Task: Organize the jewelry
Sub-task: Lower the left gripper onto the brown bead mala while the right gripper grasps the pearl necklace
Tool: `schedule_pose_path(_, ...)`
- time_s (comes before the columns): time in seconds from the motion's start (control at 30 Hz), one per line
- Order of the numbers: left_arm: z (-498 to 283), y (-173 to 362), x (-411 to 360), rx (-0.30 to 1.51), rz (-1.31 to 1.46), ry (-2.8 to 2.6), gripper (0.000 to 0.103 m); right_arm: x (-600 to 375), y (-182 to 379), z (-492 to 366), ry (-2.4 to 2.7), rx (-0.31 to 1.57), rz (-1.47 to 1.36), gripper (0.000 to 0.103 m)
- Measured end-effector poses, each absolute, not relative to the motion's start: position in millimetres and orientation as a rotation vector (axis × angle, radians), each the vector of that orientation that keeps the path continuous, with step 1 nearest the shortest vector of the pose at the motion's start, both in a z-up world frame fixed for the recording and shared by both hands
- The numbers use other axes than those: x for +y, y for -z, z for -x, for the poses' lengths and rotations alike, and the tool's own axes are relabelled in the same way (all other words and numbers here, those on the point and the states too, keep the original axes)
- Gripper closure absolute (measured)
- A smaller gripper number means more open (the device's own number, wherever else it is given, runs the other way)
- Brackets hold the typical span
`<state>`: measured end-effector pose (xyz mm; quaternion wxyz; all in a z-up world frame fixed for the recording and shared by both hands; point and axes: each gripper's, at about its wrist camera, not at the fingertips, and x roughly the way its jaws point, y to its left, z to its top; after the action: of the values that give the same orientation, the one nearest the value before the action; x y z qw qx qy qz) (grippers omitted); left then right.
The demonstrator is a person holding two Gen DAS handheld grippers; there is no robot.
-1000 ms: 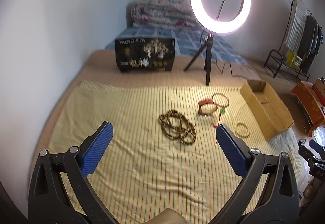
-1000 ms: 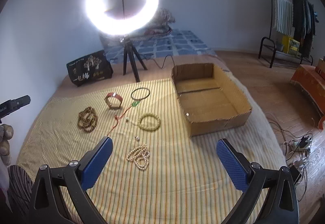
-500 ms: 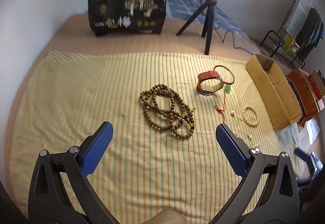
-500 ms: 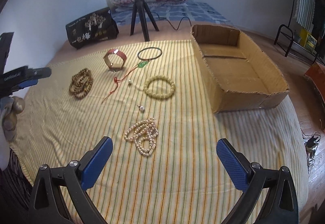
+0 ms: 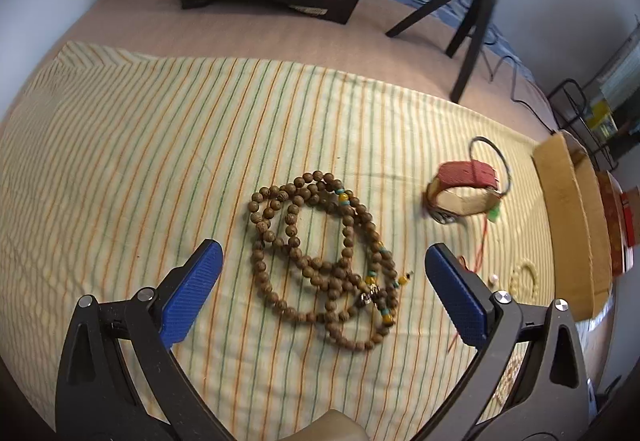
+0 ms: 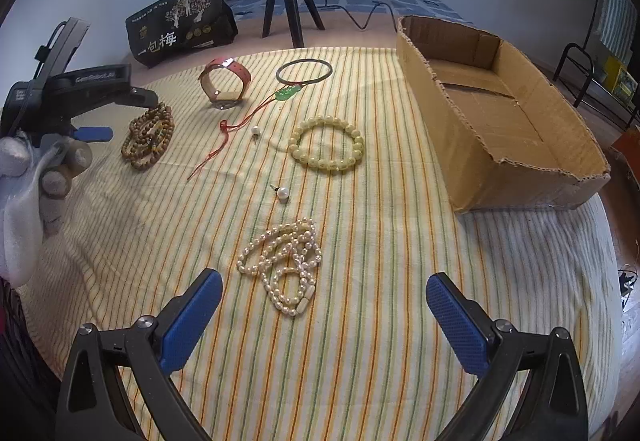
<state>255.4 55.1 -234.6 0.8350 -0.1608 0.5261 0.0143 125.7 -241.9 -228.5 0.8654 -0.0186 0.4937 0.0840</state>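
The left gripper (image 5: 320, 281) is hovering with jaws wide apart over the wooden bead necklace (image 5: 320, 261) on the striped cloth (image 5: 140, 161), seemingly to straddle it, while the right gripper (image 6: 324, 313), equally agape, is facing the pearl strand (image 6: 284, 265) beside the empty cardboard box (image 6: 500, 161)

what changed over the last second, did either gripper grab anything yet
Nothing grabbed. The left gripper tipped down and closed in on the brown wooden bead necklace, now framed between its open jaws. The right gripper did likewise toward the white pearl necklace. All the jewelry, the striped cloth and the empty cardboard box lie where they did.
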Motion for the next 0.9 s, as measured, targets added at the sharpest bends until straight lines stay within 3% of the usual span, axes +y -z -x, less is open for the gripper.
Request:
schedule_pose_path(0.37, -261, 262, 37, 1.124, 0.203, -0.137, 0.006, -231, 250, -138, -0.217, 1.060, 0.078, 0.004)
schedule_pose_path(0.57, -262, 260, 39, 1.109, 0.208, -0.159, 0.021, -223, 259, -142, -0.230, 1.071, 0.116, 0.008)
schedule_pose_path(0.6, -263, 260, 39, 1.107, 0.204, -0.164, 0.027, -222, 259, -143, -0.233, 1.071, 0.117, 0.011)
schedule_pose_path(0.77, -265, 259, 44, 1.109, 0.198, -0.165, 0.040, -219, 259, -146, -0.245, 1.070, 0.130, 0.028)
schedule_pose_path(0.9, -266, 258, 46, 1.108, 0.197, -0.163, 0.059, -219, 256, -146, -0.264, 1.064, 0.130, 0.057)
